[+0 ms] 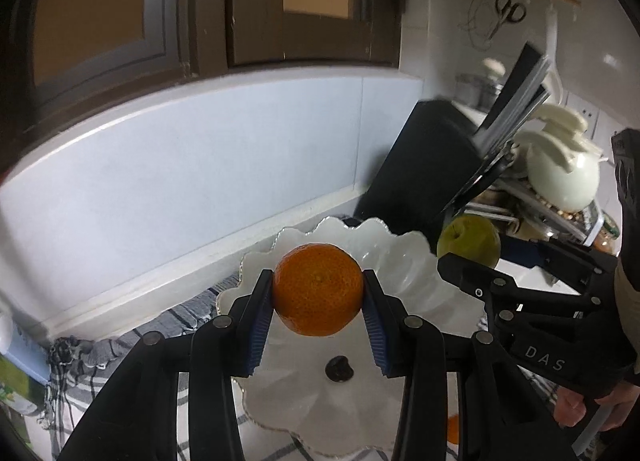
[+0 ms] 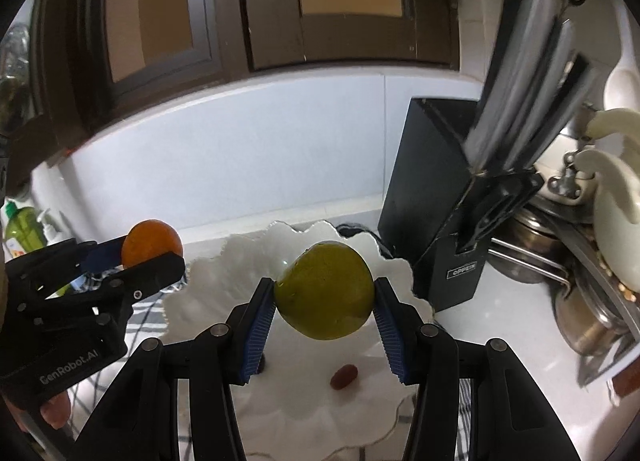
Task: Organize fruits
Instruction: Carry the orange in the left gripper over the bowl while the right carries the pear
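Note:
My left gripper (image 1: 318,293) is shut on an orange (image 1: 318,288) and holds it above a white scalloped plate (image 1: 404,261). My right gripper (image 2: 325,297) is shut on a green pear (image 2: 326,291) above the same plate (image 2: 208,293). A small dark fruit (image 1: 339,368) lies on the plate; in the right wrist view it looks reddish (image 2: 344,377). The right gripper with the pear (image 1: 469,240) shows at right in the left wrist view. The left gripper with the orange (image 2: 152,247) shows at left in the right wrist view.
A black knife block (image 2: 444,197) with knives stands right of the plate. Steel pots (image 2: 592,325) and a white kettle (image 1: 560,177) crowd the far right. A checked cloth (image 1: 88,365) lies under the plate. Another orange (image 1: 453,428) lies by the plate. Green bottle (image 2: 22,229) at left.

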Action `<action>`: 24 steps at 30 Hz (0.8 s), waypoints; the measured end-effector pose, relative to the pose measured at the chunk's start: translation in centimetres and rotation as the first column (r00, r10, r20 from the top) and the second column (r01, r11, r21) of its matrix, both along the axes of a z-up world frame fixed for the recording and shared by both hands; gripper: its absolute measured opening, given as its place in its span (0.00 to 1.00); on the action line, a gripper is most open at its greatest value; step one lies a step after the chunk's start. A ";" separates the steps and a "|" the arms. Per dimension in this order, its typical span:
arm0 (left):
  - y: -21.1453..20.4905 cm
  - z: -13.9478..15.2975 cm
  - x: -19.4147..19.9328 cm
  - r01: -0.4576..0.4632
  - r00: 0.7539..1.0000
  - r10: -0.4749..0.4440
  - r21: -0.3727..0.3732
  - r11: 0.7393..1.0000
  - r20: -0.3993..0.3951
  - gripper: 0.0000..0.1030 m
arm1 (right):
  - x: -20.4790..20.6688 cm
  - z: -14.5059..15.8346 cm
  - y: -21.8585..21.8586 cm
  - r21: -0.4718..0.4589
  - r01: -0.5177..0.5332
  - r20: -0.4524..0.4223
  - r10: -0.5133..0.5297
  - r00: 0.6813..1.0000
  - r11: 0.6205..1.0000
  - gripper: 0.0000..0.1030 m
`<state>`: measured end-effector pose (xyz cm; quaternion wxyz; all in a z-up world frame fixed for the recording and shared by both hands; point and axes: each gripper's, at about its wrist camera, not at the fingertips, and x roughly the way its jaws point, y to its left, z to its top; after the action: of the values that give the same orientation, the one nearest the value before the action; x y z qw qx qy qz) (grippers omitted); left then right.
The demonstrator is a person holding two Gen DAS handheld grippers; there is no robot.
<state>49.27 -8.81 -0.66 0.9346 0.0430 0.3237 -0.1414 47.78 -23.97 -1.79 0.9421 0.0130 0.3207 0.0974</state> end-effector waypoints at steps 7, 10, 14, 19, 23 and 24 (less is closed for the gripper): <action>-0.3 -2.5 3.4 -0.013 0.998 0.017 0.059 0.998 -0.056 0.41 | 4.0 -2.6 0.7 -0.038 -0.024 -0.109 0.019 0.994 0.999 0.49; -0.4 -3.9 5.0 -0.019 0.995 0.026 0.072 0.997 -0.101 0.41 | 5.6 -4.0 1.0 -0.046 -0.040 -0.170 0.031 0.985 0.998 0.49; -0.3 -5.7 6.9 -0.011 0.985 0.023 0.067 0.998 -0.172 0.41 | 7.2 -5.7 1.3 -0.065 -0.051 -0.232 0.034 0.972 0.997 0.49; -0.4 -8.0 8.9 -0.009 0.965 0.024 0.059 0.998 -0.261 0.41 | 8.6 -7.6 1.3 -0.081 -0.060 -0.294 0.033 0.955 0.995 0.49; -0.9 -9.1 9.6 -0.002 0.959 0.027 0.090 0.996 -0.283 0.41 | 9.3 -8.7 1.3 -0.097 -0.066 -0.318 0.032 0.947 0.993 0.49; -1.0 -9.3 9.7 -0.002 0.957 0.028 0.091 0.996 -0.288 0.41 | 9.5 -9.0 1.3 -0.094 -0.068 -0.330 0.034 0.944 0.993 0.49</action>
<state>59.00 -9.82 -9.98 0.8753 0.0613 0.4632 -0.1245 57.23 -22.68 -10.75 0.8723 -0.0284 0.4775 0.1014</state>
